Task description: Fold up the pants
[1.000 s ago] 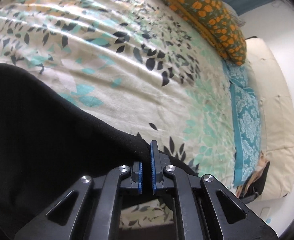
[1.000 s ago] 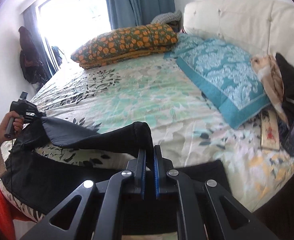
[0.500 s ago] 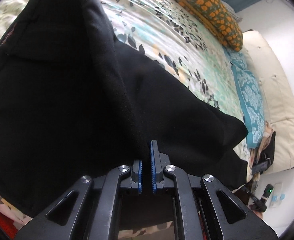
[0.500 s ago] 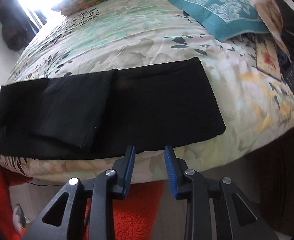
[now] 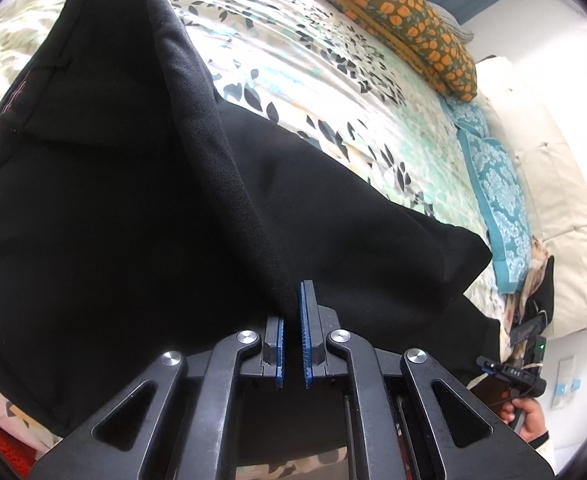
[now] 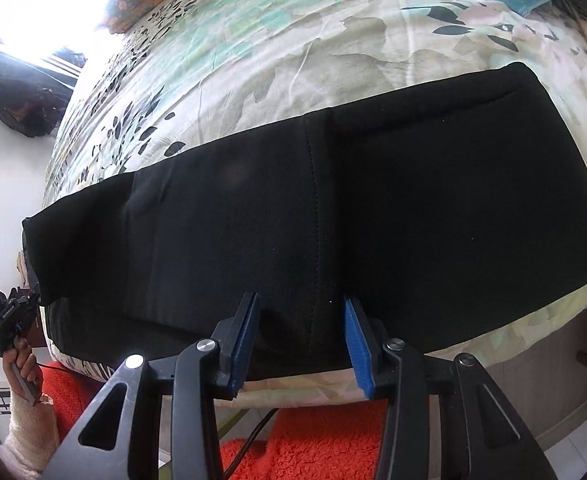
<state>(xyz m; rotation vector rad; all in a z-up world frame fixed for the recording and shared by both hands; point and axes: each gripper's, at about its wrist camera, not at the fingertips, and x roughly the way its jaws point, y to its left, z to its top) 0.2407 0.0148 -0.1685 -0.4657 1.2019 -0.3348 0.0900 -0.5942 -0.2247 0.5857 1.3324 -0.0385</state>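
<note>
We're over the bed (image 6: 333,40), floral cover everywhere, an orange-patterned pillow (image 5: 393,20) up at one o'clock, a teal pillow (image 5: 497,208) at three, red rug (image 6: 313,448) below. The black pants (image 6: 333,208) lie folded in a flat band along the bed's near edge. Our left tongs (image 5: 292,344) pinch a raised fold of them; our right tongs (image 6: 301,344) are spreading, nothing gripped.

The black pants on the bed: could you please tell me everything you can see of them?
The black pants are of a matte, soft-looking fabric with a stitched seam across them. They lie along the near edge of the floral bedspread, one part folded over another. The left gripper pinches a lifted fold. The right gripper is opening, its pads off the cloth.
</note>
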